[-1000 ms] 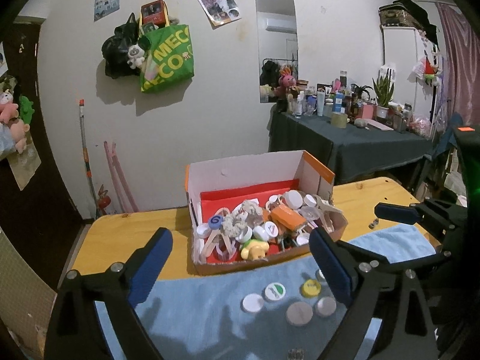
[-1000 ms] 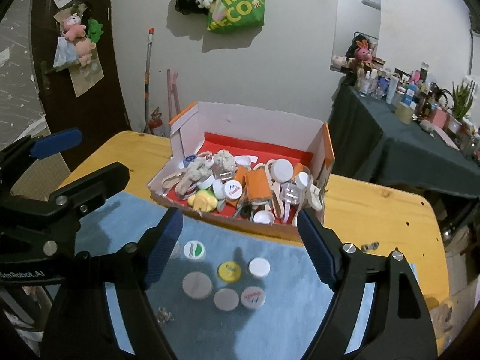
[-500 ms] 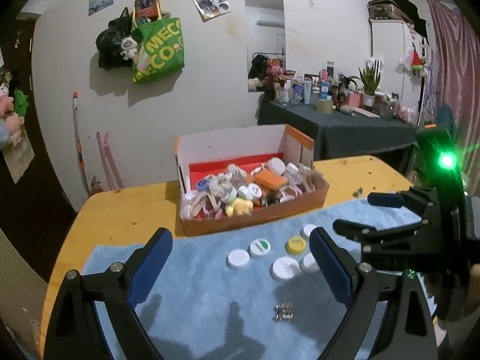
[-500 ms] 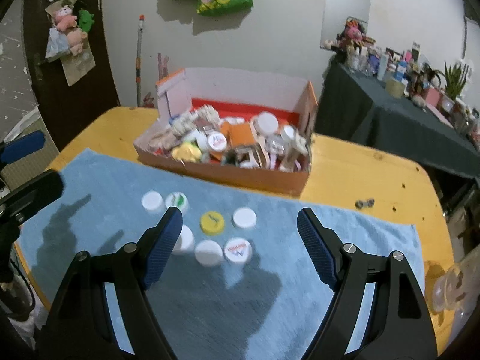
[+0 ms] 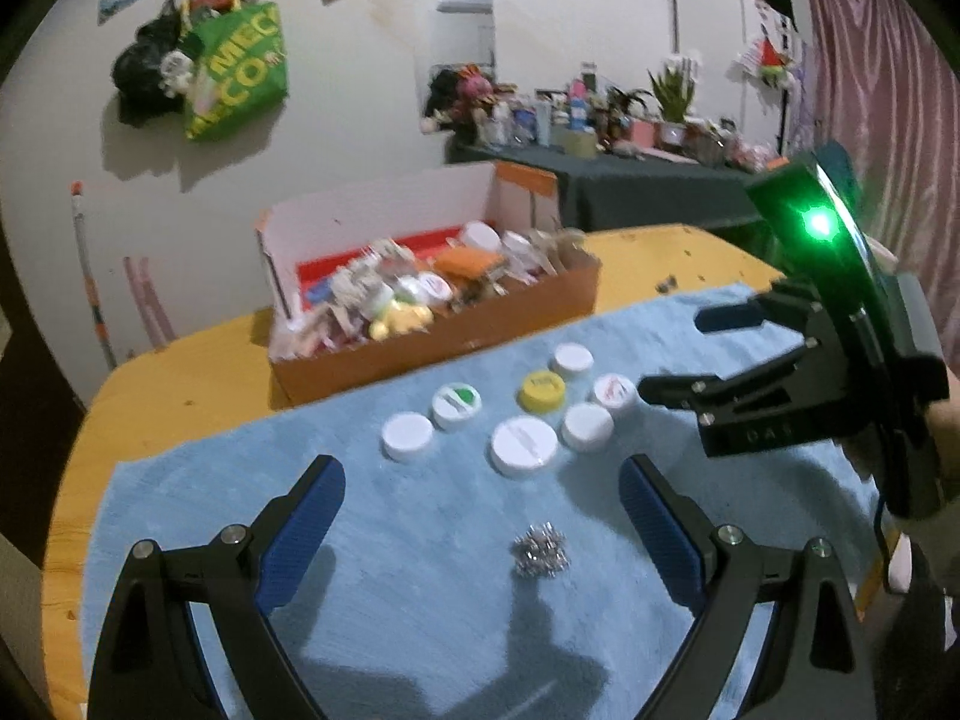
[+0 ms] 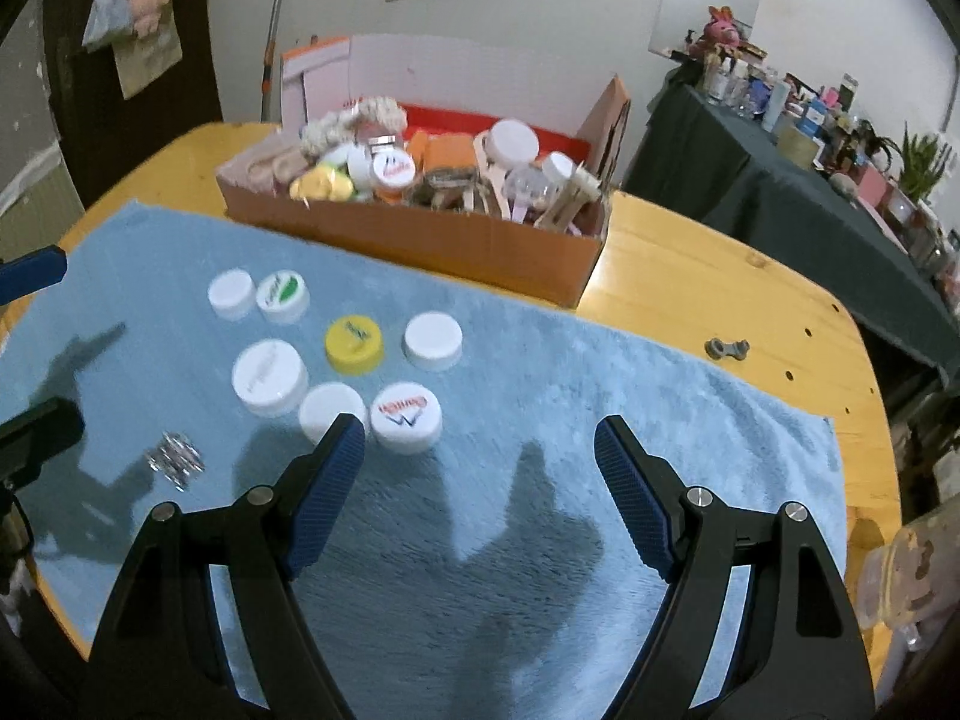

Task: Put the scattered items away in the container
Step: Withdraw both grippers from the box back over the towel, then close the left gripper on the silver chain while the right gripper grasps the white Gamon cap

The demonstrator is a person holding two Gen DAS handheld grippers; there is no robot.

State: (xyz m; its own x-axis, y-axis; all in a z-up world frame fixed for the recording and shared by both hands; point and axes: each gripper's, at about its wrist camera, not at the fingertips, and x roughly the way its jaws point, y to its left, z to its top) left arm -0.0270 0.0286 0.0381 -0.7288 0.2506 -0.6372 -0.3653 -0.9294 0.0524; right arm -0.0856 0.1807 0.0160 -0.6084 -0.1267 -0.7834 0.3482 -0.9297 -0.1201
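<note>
Several bottle caps lie grouped on the blue towel (image 5: 420, 600): a yellow cap (image 5: 542, 390) (image 6: 354, 343), a large white cap (image 5: 524, 445) (image 6: 269, 378), a red-printed cap (image 5: 614, 391) (image 6: 406, 417) and a green-printed cap (image 5: 457, 405) (image 6: 282, 296) among them. A small silver cluster (image 5: 540, 551) (image 6: 176, 459) lies nearer. Behind stands the cardboard box (image 5: 432, 342) (image 6: 420, 240), full of small items. My left gripper (image 5: 480, 468) hangs open above the silver cluster. My right gripper (image 6: 478, 427) is open just right of the caps, holding nothing.
The towel covers the front of a yellow wooden table (image 5: 180, 372). A small metal part (image 6: 727, 349) lies on bare wood right of the box. A dark-clothed side table (image 6: 780, 180) crowded with bottles stands at the back right. A plastic jar (image 6: 900, 570) sits at the table's right edge.
Both grippers have sunk toward the towel and tipped downward, so the caps and silver cluster now sit closer. Both stayed open and nothing was picked up.
</note>
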